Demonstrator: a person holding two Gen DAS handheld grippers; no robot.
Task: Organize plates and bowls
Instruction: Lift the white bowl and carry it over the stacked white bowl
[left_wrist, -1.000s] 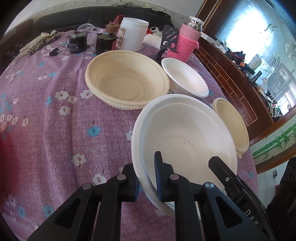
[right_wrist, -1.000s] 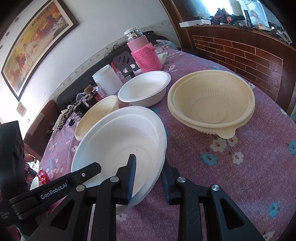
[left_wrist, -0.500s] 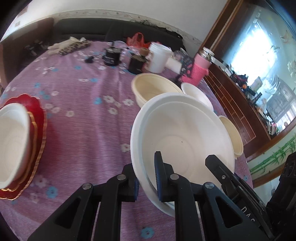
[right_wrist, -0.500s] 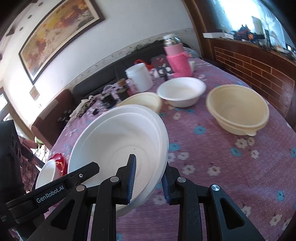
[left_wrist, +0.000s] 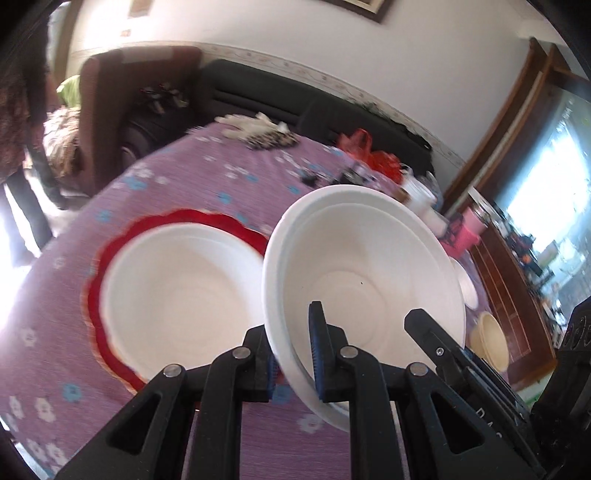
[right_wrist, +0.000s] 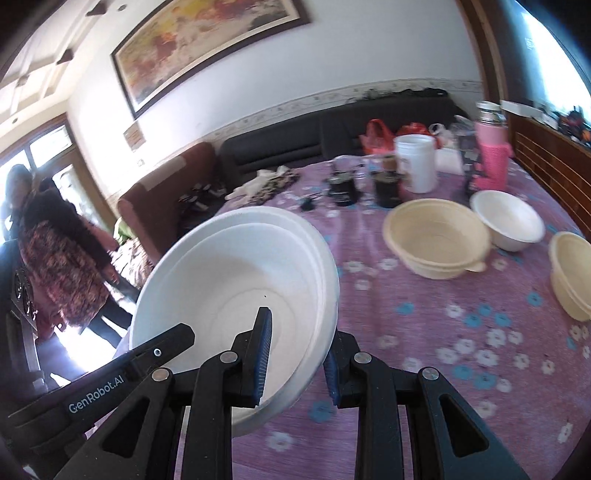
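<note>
White bowl stack (left_wrist: 369, 266) clamped between left tongs (left_wrist: 295, 354), right tongs (right_wrist: 295, 354).

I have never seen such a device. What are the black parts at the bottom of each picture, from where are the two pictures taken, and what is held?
The black parts are two hand-held grippers; a person carries one in each hand. Each has a camera looking along its two fingers, so one picture comes from the left gripper, the other from the right gripper.

Both are shut on opposite rims of the same large white bowl, carried above a table with a purple flowered cloth.

On the cloth lie a red plate with a white bowl on it, two cream bowls, a small white bowl, a white jar and a pink-sleeved flask.
</note>
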